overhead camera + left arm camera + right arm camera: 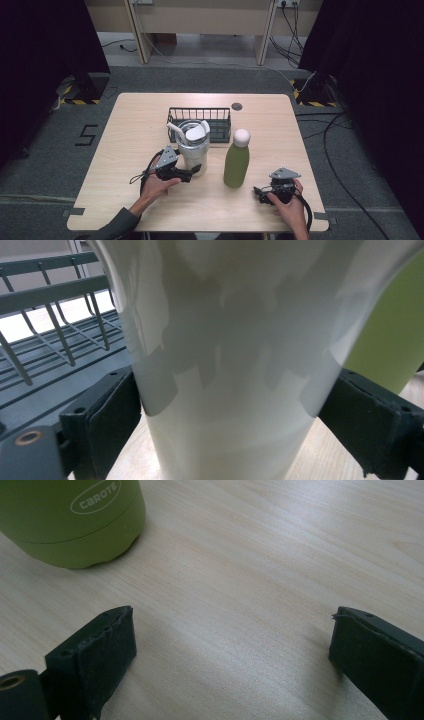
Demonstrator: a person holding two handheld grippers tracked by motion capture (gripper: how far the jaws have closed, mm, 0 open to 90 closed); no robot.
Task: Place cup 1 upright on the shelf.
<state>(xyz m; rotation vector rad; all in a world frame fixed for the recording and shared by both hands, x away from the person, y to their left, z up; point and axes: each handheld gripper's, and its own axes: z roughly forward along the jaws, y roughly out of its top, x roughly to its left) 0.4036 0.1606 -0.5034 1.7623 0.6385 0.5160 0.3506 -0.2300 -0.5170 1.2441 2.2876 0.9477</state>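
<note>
Beside the wire basket point(200, 125) — left hand-held gripper point(192, 172) clamped on the white tumbler point(194, 147), right hand-held gripper point(260, 192) released.

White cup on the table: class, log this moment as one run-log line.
left claw: shut on white cup | right claw: open, empty, near green bottle | wire basket: behind cup

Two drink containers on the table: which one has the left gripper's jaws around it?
The white tumbler with the straw lid, in front of the wire basket. The green bottle stands free beside it, untouched.
</note>
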